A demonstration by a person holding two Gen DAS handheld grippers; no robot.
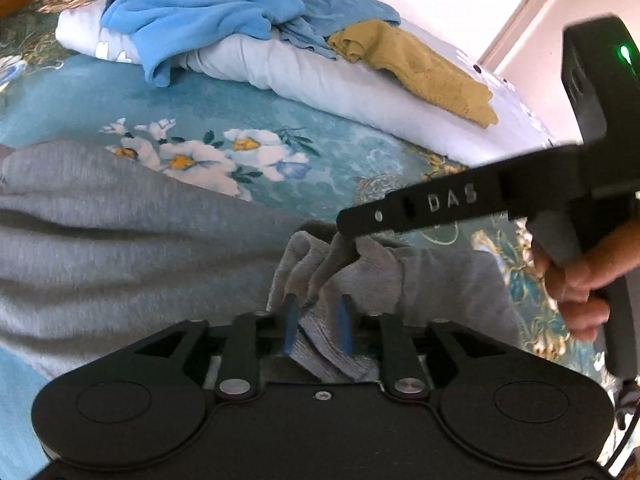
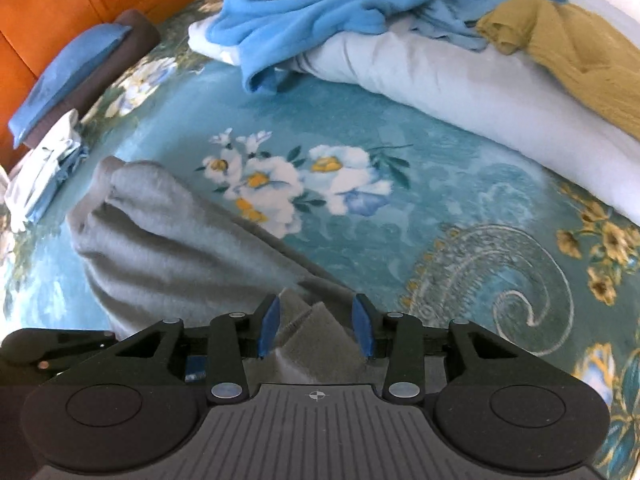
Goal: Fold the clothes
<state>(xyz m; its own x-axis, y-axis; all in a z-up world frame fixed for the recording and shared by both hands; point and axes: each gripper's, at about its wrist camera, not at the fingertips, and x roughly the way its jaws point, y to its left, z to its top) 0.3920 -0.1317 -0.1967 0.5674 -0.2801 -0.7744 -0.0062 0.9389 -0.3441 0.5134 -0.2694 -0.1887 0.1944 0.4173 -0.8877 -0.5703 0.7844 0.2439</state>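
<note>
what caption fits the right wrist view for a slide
Right gripper open over a bunched end of the grey garment on a floral bedspread, unfolded clothes piled behind.

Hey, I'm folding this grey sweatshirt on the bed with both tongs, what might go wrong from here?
1. The grey sweatshirt is bunched between the pads of the left tongs, which stand apart; the fold may slip loose.
2. The right tongs are open too, with cloth peaked between them, so the edge may drop unevenly.
3. The right tongs cross just above the left ones; they might knock together.
</note>
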